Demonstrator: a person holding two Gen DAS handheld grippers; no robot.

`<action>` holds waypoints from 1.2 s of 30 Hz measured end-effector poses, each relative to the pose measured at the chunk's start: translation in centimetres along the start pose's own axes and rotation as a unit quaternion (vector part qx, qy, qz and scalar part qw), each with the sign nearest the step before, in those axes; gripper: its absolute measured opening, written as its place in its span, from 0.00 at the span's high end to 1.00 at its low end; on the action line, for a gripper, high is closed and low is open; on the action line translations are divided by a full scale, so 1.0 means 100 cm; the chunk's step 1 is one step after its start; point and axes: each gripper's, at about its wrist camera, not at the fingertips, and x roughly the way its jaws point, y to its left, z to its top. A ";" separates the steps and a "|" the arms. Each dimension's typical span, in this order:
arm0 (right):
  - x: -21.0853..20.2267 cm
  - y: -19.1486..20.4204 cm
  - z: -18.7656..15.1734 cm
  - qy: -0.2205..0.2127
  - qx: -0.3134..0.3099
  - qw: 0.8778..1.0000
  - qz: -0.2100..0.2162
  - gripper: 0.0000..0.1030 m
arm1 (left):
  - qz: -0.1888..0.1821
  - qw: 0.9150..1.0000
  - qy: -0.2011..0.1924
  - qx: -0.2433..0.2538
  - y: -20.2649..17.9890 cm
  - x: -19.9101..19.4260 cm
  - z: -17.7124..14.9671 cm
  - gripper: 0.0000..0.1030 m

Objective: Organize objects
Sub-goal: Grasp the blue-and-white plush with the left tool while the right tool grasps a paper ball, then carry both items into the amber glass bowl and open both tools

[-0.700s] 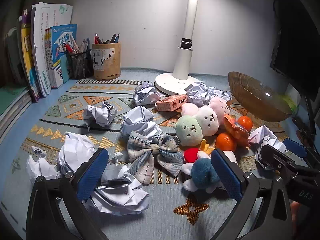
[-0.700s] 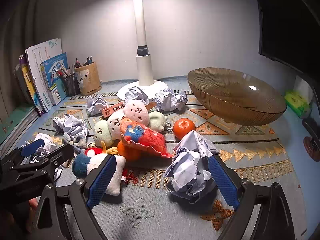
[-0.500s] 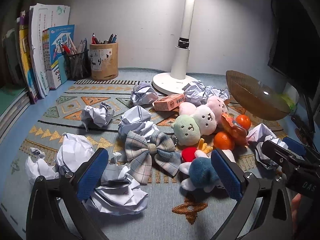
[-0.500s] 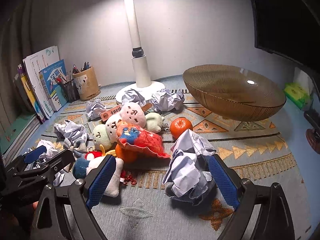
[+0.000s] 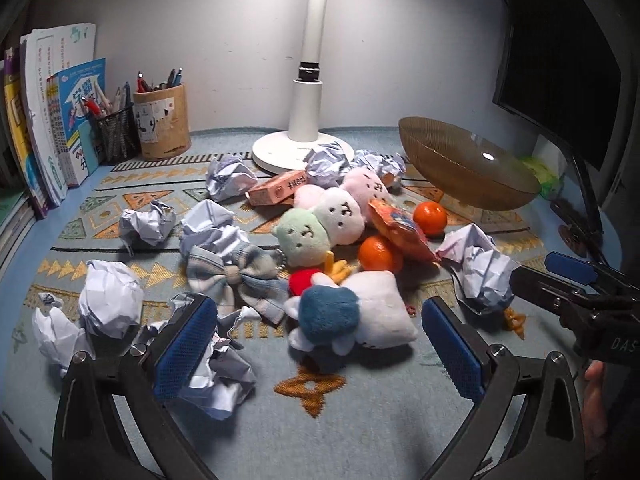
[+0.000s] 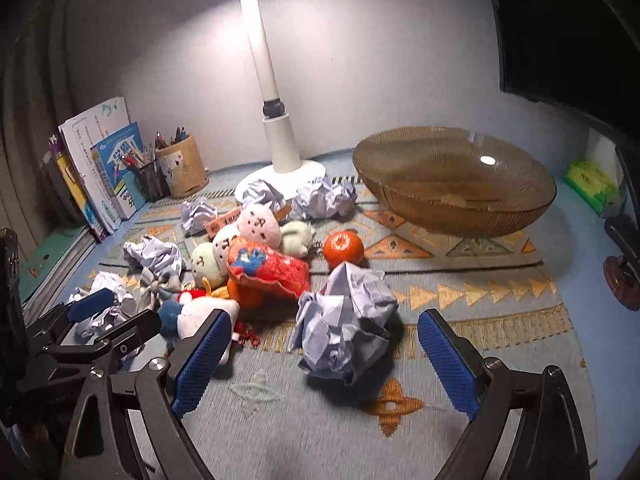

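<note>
A clutter lies on a patterned mat [image 5: 360, 412]. My left gripper [image 5: 318, 346] hovers open just short of a white and blue plush [image 5: 352, 312], touching nothing. Behind it lie a plaid bow [image 5: 236, 276], round plush faces [image 5: 320, 224], two oranges [image 5: 376, 254], a red snack bag [image 5: 400, 228] and a pink box [image 5: 280, 188]. My right gripper [image 6: 325, 362] stands open around the near side of a big crumpled paper [image 6: 344, 320], pads apart from it. The amber glass bowl [image 6: 452, 184] stands at the back right with nothing in it.
Several more paper balls [image 5: 110, 300] lie across the mat's left and back. A white lamp [image 5: 304, 120] stands at the back centre, with pen holders [image 5: 160, 124] and books [image 5: 52, 120] at the back left. A dark monitor [image 5: 560, 60] is on the right, and a green pack [image 6: 592, 184] beyond the bowl.
Both grippers have drifted to the right, so the clutter sits further left in each view. The jaws stayed wide and nothing was taken hold of.
</note>
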 end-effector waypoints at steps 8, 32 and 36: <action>0.020 -0.015 -0.006 0.061 0.016 0.998 -0.014 0.20 | -0.009 0.999 0.051 0.001 -0.020 0.019 -0.005 0.04; 0.055 -0.026 0.007 0.097 0.049 0.993 0.034 0.45 | -0.004 0.997 0.074 0.023 -0.020 0.029 0.004 0.36; 0.034 -0.035 0.010 0.076 0.054 0.994 0.065 0.45 | -0.016 0.998 0.049 0.027 -0.027 0.009 0.012 0.36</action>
